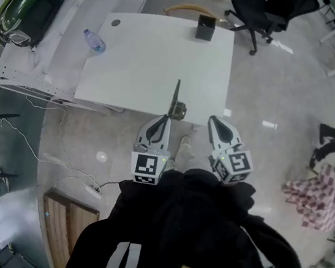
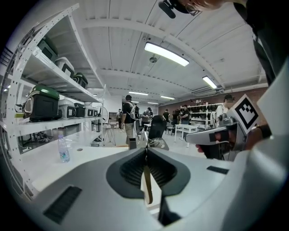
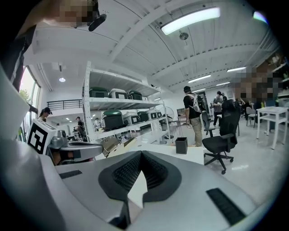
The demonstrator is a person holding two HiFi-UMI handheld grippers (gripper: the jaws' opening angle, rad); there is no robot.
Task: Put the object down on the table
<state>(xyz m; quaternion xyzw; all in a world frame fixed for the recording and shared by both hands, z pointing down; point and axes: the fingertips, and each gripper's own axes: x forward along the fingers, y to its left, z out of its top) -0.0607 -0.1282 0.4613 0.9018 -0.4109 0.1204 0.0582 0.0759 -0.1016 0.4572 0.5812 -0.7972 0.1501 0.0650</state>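
Left gripper (image 1: 164, 119) has its jaws pinched tight on the thin handle of the tool (image 1: 178, 98), which I see sticking straight out past the tips and over the near edge of the white table (image 1: 144, 59); I can't tell whether its far end touches the top. Right gripper (image 1: 214, 119) sits just beside it on the right, jaws pressed together at the tips with nothing between them, short of the table edge.
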